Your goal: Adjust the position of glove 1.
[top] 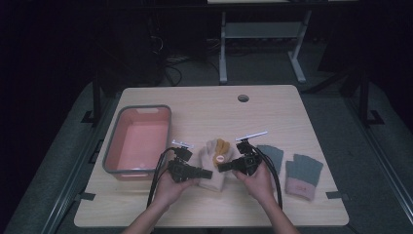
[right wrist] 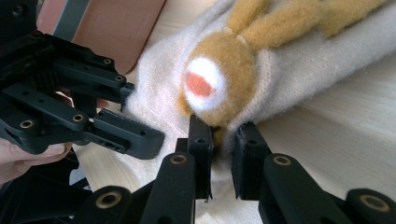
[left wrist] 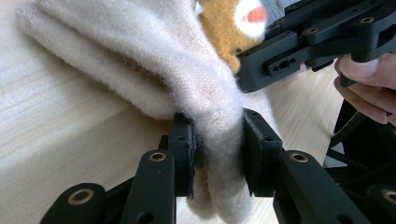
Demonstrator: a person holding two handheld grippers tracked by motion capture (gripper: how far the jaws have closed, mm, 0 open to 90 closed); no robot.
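A cream knitted mitten (top: 214, 165) with an orange plush animal face (right wrist: 219, 74) lies at the middle of the wooden table (top: 204, 112). My left gripper (left wrist: 217, 149) comes at it from the left and is shut on a bunched fold of the cream mitten (left wrist: 154, 60). My right gripper (right wrist: 223, 140) comes from the right, its pads pinching the cream mitten (right wrist: 299, 74) at its edge just below the animal face. In the high view the left gripper (top: 207, 172) and the right gripper (top: 222, 167) point at each other across the mitten.
A pink basin (top: 138, 141) with a grey rim stands at the left of the table. Two grey fingerless gloves (top: 271, 156) (top: 303, 175) lie to the right of the right hand. A round cable hole (top: 243, 98) sits near the far edge.
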